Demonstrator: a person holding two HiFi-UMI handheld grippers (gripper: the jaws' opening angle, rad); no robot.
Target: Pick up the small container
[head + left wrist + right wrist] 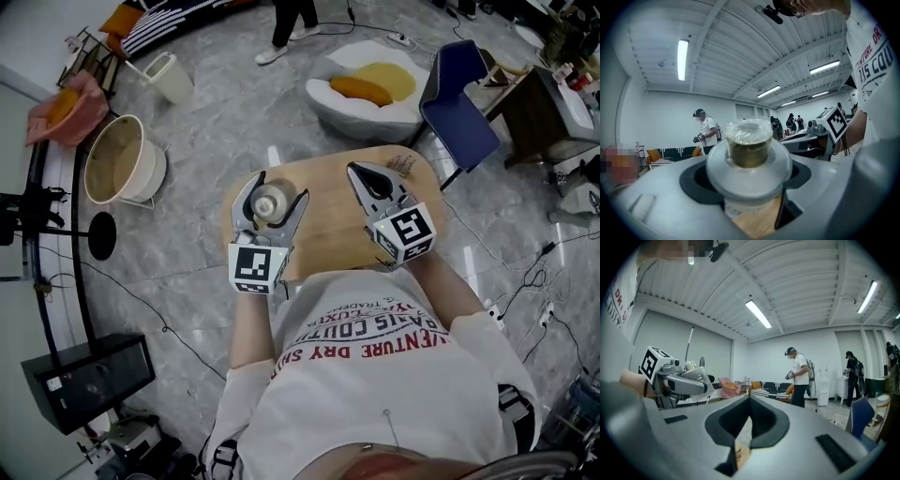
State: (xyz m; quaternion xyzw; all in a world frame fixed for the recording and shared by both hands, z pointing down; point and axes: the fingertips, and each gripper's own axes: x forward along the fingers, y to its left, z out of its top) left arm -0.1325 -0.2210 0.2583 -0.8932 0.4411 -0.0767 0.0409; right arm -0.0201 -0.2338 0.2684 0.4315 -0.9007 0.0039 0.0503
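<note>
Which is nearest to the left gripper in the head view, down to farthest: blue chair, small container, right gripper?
1. small container, between its jaws.
2. right gripper, beside it on the right.
3. blue chair, far right, on the floor.

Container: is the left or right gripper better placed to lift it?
Left. The left gripper has its fingers closed on the container. The right gripper is shut, empty and off to the side.
</note>
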